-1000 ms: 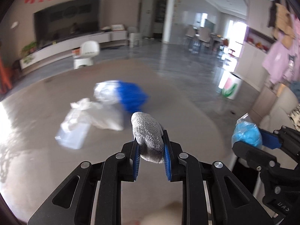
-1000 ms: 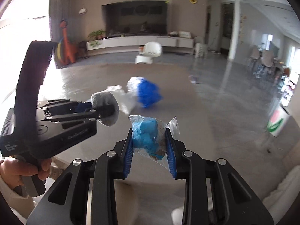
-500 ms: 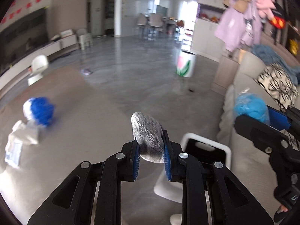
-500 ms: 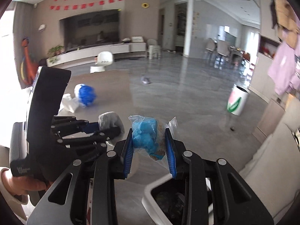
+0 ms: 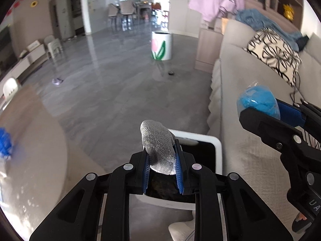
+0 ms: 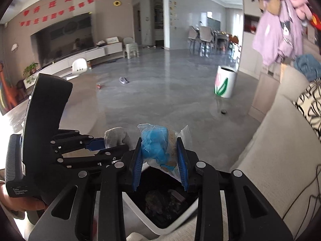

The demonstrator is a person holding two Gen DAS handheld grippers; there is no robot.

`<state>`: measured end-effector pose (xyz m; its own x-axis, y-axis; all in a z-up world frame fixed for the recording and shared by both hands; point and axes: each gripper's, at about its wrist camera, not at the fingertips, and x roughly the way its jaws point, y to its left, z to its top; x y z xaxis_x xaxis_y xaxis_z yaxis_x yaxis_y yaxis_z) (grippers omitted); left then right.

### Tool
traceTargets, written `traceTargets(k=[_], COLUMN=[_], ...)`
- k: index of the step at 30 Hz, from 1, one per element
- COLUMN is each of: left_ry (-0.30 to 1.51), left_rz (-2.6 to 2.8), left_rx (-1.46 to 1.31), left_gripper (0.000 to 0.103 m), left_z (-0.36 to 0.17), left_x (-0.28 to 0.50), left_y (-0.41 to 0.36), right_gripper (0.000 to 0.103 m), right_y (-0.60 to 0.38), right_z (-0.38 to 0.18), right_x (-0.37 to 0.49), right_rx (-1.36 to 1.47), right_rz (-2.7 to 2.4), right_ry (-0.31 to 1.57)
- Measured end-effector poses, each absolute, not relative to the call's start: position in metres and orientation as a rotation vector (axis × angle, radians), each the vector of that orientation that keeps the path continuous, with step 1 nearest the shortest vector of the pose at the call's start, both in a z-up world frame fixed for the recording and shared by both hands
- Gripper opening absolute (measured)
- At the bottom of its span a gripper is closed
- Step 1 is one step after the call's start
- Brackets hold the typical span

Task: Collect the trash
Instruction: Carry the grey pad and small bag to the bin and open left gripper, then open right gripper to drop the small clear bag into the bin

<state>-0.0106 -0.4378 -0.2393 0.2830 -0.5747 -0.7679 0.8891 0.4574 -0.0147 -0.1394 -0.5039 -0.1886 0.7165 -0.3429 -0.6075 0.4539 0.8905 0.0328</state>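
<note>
My left gripper is shut on a grey knitted rag, held above the near rim of a white trash bin with a dark inside. My right gripper is shut on a clear bag with a blue wad inside, right over the same bin, which holds dark rubbish. In the left wrist view the right gripper with its blue wad shows at the right. The right wrist view has the left gripper beside it on the left, a hand on its handle.
A beige sofa with a patterned cushion runs along the right of the bin. A white bin with a tulip stands farther off on the grey floor. Small litter lies mid-floor, and a blue wad rests on the table at left.
Both grippers swung right, away from the table with the plastic bags and blue wad, and sank toward the white bin by the sofa. Each keeps its load.
</note>
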Motion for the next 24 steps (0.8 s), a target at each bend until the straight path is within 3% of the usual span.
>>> traceTargets(k=[2, 3, 4, 5, 6, 11, 24], left_ry=[0.799, 0.817, 0.841, 0.861, 0.859, 0.674, 0.674], left_rz=[-1.041, -1.059, -1.071, -1.069, -1.043, -0.955, -0.763], left_rx=[0.489, 0.503, 0.522, 0.550, 0.587, 0.743, 0.614], left_gripper=[0.023, 0.030, 0.054, 0.093, 0.099, 0.099, 0.098], left_z=[-0.245, -0.250, -0.255, -0.260, -0.264, -0.265, -0.231], left_x=[-0.017, -0.020, -0.022, -0.024, -0.027, -0.051, 0.007], left_y=[-0.445, -0.451, -0.456, -0.461, -0.466, -0.475, -0.409], right_gripper=[0.033, 0.033, 0.033, 0.033, 0.033, 0.033, 0.036], right_y=[-0.507, -0.510, -0.510, -0.512, -0.513, -0.516, -0.519], right_z=[-0.192, -0.194, -0.195, -0.197, -0.198, -0.202, -0.236], right_x=[-0.143, -0.145, -0.146, -0.148, -0.152, -0.157, -0.116], right_rx=[0.196, 0.201, 0.205, 0.206, 0.210, 0.230, 0.251], right_rz=[-0.455, -0.458, -0.463, -0.471, -0.478, -0.490, -0.429], right_ry=[0.634, 0.634, 0.635, 0.637, 0.637, 0.645, 0.774])
